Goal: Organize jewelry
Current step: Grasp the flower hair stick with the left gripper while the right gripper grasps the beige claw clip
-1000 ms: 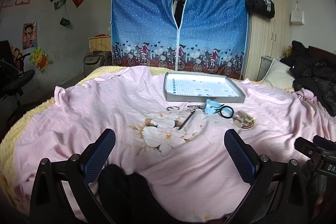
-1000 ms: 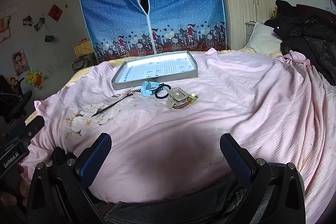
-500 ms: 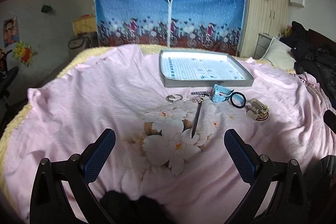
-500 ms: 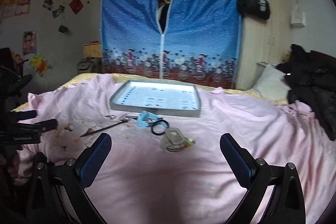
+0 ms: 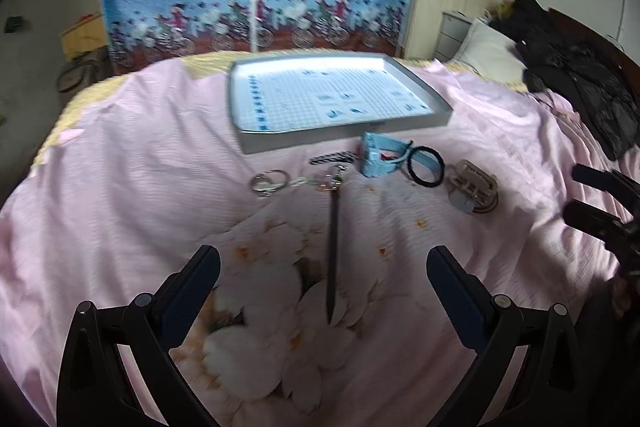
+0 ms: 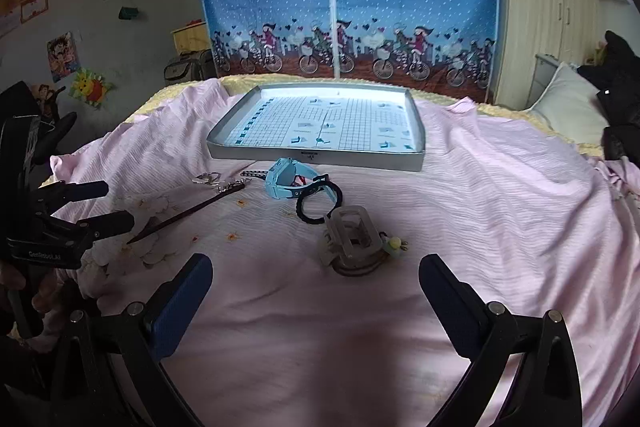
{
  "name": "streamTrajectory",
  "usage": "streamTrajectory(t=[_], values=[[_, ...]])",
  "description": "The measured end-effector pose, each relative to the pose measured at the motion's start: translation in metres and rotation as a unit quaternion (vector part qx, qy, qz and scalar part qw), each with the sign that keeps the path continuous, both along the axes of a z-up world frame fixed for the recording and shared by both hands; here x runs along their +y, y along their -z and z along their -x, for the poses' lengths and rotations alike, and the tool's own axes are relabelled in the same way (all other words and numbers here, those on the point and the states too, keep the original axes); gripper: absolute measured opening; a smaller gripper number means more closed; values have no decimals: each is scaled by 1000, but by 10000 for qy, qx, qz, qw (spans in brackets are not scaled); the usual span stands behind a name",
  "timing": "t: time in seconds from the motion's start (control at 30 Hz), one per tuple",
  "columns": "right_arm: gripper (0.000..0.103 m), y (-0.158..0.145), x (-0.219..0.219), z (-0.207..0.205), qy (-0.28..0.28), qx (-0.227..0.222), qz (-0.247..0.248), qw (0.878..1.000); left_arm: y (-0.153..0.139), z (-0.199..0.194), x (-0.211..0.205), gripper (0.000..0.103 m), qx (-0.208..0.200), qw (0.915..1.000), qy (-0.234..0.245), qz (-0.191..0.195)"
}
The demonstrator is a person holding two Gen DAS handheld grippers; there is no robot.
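On the bed point(image 6: 500, 187), pink sheet, far middle: one shallow grey tray point(image 6: 416, 163), grid-printed floor, nothing in it. No piece of jewelry has yet been sorted.

Along the tray's near edge, left to right, all lying loose on the sheet:
- ring point(image 5: 267, 182), metal, with a short chain leading right to a small charm.
- beaded strip point(image 5: 332, 158), dark, just beside the tray wall.
- stick point(image 5: 333, 251), long, dark, slender, pointing away from the tray toward the left gripper; its far end touches the charm.
- watch point(image 6: 286, 183), pale blue, strap curled.
- hair tie point(image 6: 318, 205), black loop, overlapping the watch strap.
- clip point(image 6: 352, 239), translucent claw type, resting on what looks like a thin bangle, a small pale bead beside it.

Left gripper point(image 5: 322, 267): fingers wide apart, empty, held low over the floral print with the stick's near tip lying between them.
Right gripper point(image 6: 314, 277): fingers wide apart, empty, facing the clip, which sits just ahead.

Step in hand, by judgement: approach for the first pick. Next move calls for lowering one gripper until its pads straddle a piece, probably the stick or the clip, closing without bunching the soft sheet, then carrying it over the tray wall. The thin stick lies flat, so a grasp across its width seems safest.
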State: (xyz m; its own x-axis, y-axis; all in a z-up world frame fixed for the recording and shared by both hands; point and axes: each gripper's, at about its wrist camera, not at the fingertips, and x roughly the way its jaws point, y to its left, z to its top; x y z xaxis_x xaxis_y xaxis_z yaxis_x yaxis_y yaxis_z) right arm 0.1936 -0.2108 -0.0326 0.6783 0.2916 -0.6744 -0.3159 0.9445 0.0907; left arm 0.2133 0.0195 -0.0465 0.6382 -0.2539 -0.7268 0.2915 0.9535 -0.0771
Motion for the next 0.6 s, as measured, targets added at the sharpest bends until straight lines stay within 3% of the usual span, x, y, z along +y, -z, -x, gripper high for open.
streamTrajectory(t=[0.07,0.13,0.27,0.33,0.43,0.6], values=[[98,5,1,-17,-80,151,-35,9998,2,-11,-4,96,75,9999,134,8],[83,9,2,-31,-170,264,-121,9994,5,-25,-6,89,188,9995,250,17],[67,21,10,-56,-308,310,30,9990,12,-49,-9,68,456,9985,282,93],[60,29,10,-63,-333,330,109,9988,17,-63,-9,65,559,9979,248,196],[55,37,5,-72,-311,414,63,9986,25,-86,-9,65,716,9968,137,317],[54,48,-4,-84,-281,590,-6,9979,36,-116,-8,48,1095,9923,-8,575]])
